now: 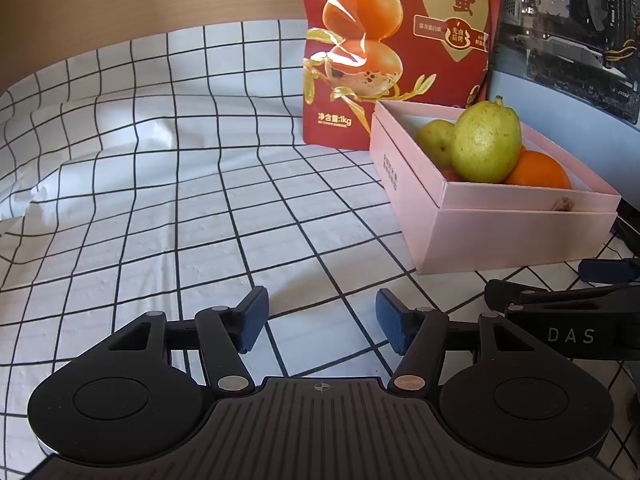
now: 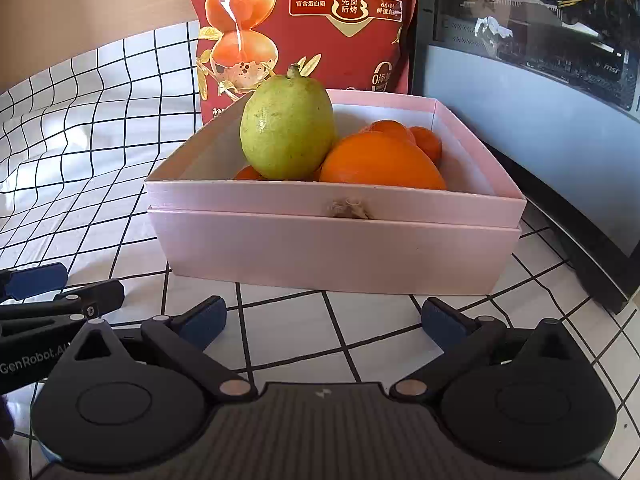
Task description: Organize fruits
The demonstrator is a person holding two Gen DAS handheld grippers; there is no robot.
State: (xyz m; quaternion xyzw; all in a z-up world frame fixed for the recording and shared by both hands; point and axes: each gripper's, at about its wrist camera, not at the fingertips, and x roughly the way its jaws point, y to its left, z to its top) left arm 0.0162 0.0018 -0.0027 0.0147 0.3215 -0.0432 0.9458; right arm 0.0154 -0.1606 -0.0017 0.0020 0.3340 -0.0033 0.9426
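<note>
The fruits already sit in the pink box (image 2: 332, 236): a large green guava (image 2: 287, 128) stands upright on top, leaning against a big orange (image 2: 380, 164), with smaller oranges (image 2: 424, 140) behind. From the left wrist view a second green fruit (image 1: 436, 142) shows behind the guava, probably another guava, though it is mostly hidden. The right gripper (image 2: 324, 320) hangs just before the box's near wall, its jaws spread wide and empty. The left gripper (image 1: 320, 320) hovers over bare checked tablecloth (image 1: 160, 200), jaws fairly wide, nothing between them. No loose fruit shows on the cloth, so the sorting looks nearly finished. If the guava needs settling, the right gripper should rise over the wall, straddle the guava's widest part and close gently, as it is perched and could roll against the red snack bag (image 2: 312, 20).
</note>
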